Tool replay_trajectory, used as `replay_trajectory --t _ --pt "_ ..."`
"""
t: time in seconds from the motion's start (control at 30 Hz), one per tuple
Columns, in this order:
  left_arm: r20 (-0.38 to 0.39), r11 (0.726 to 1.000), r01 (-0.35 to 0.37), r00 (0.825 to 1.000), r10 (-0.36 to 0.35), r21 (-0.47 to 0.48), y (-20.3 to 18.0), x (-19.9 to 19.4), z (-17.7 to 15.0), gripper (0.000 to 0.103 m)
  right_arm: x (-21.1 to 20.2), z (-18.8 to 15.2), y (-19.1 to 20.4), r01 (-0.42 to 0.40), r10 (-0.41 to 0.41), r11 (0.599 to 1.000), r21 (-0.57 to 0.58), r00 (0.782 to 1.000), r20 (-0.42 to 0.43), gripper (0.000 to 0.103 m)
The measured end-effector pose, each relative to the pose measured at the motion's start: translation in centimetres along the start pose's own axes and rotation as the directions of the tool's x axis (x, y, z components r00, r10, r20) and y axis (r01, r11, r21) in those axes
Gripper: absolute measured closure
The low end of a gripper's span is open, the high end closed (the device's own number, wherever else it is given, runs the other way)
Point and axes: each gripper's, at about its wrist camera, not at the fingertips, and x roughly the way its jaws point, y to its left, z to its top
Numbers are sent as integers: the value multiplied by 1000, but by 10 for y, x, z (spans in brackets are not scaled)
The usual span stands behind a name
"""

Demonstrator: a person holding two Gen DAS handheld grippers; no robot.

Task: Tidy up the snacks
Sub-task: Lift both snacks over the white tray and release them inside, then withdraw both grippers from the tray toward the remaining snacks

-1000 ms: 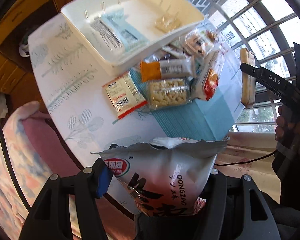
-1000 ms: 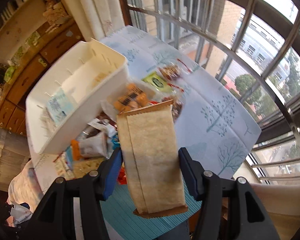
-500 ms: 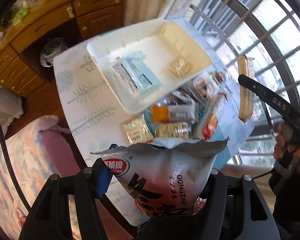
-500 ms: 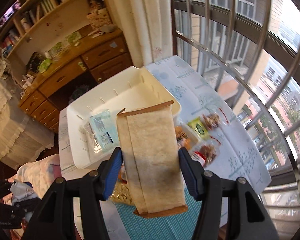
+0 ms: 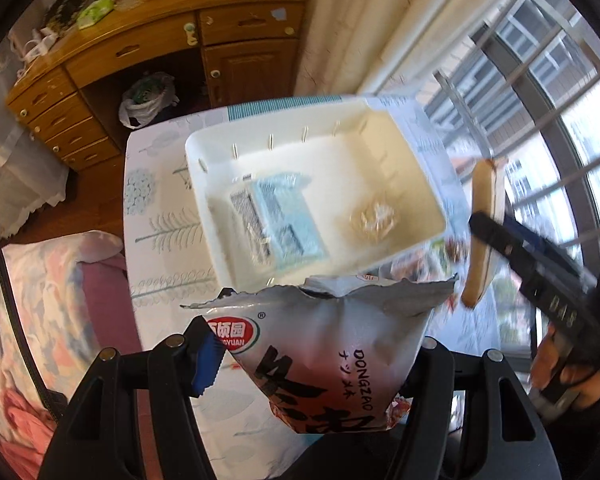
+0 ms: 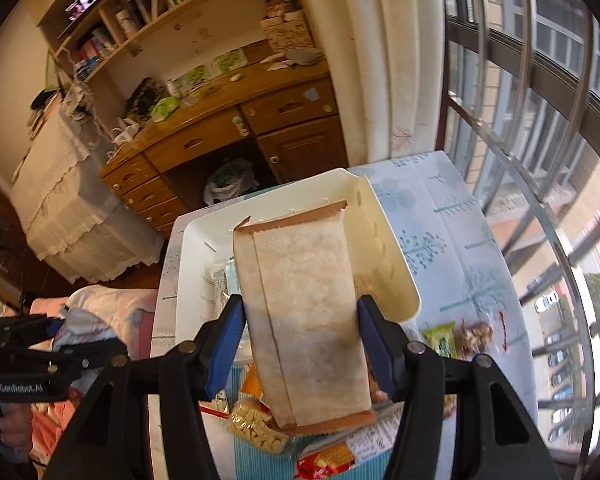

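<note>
Gripping a silver snack bag (image 5: 332, 356) with a torn, jagged top, red logo and black lettering, pinched across its lower half between the left gripper (image 5: 312, 356) jaws at a middling width and held above the near edge of the white bin (image 5: 380, 128). Clamped likewise in the right gripper (image 6: 300, 344): a tan paper-look packet (image 6: 304, 312) with brown crimped ends and a seam down its back, upright, blue pads (image 6: 224, 344) pressed on both long sides, poised in front of the same bin (image 6: 396, 264). Already lying inside the bin: a pale blue packet (image 5: 276, 216) and a small clear wrapper (image 5: 374, 216). Spread on the tree-print tablecloth (image 6: 452, 240) beside and below the bin: a bag of pale nuts (image 6: 256, 424), a green packet (image 6: 440, 338), a red-and-yellow packet (image 6: 328, 460). Blocking most of each view: the held packs themselves. Behind the table, a wooden desk (image 6: 260, 120) with drawers, barred windows (image 6: 540, 120) to the right.
</note>
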Motion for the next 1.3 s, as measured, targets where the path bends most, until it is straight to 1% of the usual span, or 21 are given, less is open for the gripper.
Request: replay_trajectory --t 0.17,0.2,0.37,0.5,0.63,0.7,0.73,0.77,0.8,0.83,1.07,1.3 --pt "50 996 9 999 -4 -87 -5 14 16 39 16 15 -4 -68 68 995 -78 998 2 45" --pt "70 993 12 998 -4 -114 -5 17 19 39 20 18 -4 -84 84 992 -95 996 1 45" --pt "153 981 47 988 -18 -186 -1 27 28 39 36 28 0 -123 125 977 -172 992 -2 45" --pt "175 970 86 983 -47 -226 4 41 30 39 52 32 1 -161 158 968 -191 987 -27 45" --pt "150 964 84 988 -47 -253 8 60 30 39 61 34 0 -193 189 959 -205 981 -43 45" --pt "141 961 89 989 -53 -264 9 66 30 37 66 36 -1 -195 187 959 -206 981 -57 45" --pt "137 958 100 988 -64 -269 10 68 29 26 69 37 -2 -198 188 959 -205 980 -66 44" --pt "135 955 105 988 -69 -277 11 69 29 11 73 37 -4 -198 186 960 -199 979 -82 39" --pt "140 951 109 988 -71 -289 11 69 28 9 76 37 -5 -195 181 962 -193 979 -92 36" --pt "145 949 111 987 -71 -294 12 68 27 8 78 37 -7 -194 179 963 -188 979 -96 33" --pt "150 947 90 988 -45 -307 14 55 17 8 69 36 -10 -188 177 970 -153 981 -81 32" --pt "200 947 115 978 -56 -299 12 23 -6 8 43 28 -3 -174 169 974 -147 985 -47 32"
